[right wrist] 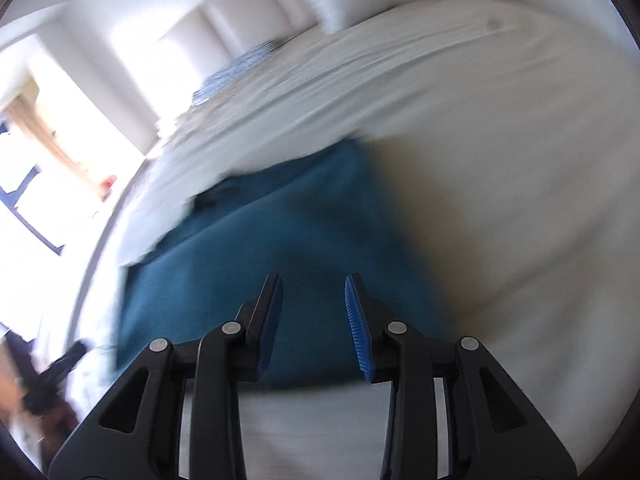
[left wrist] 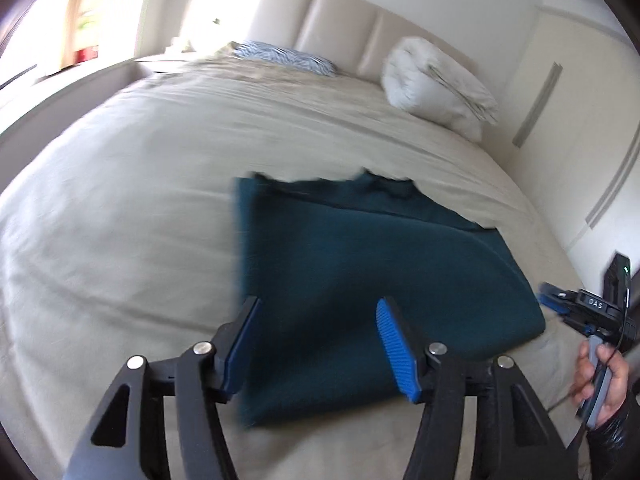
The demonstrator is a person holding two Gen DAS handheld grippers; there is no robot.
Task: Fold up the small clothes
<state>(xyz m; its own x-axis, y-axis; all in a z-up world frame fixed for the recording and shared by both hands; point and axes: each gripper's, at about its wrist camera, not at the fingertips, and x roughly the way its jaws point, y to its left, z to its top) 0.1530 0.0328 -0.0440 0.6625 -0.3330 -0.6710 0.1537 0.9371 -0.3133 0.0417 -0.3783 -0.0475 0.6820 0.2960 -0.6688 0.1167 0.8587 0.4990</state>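
Observation:
A dark teal garment [left wrist: 360,272] lies folded flat on the beige bed cover [left wrist: 120,208]. My left gripper [left wrist: 318,306] hovers over its near edge with the blue pads apart and nothing pressed between them. In the right wrist view the same teal garment [right wrist: 256,248] lies below my right gripper [right wrist: 314,282], whose pads stand a narrower gap apart, also free of the cloth. The right gripper [left wrist: 550,294] shows at the right edge of the left wrist view, held by a hand [left wrist: 600,384] in a dark sleeve. Both views are blurred.
A white pillow [left wrist: 436,80] and a blue striped pillow [left wrist: 288,58] lie at the padded headboard [left wrist: 340,28]. A bright window [left wrist: 80,12] is at far left, pale wardrobe doors [left wrist: 580,120] at right. The bed's edge [right wrist: 92,264] runs along the left.

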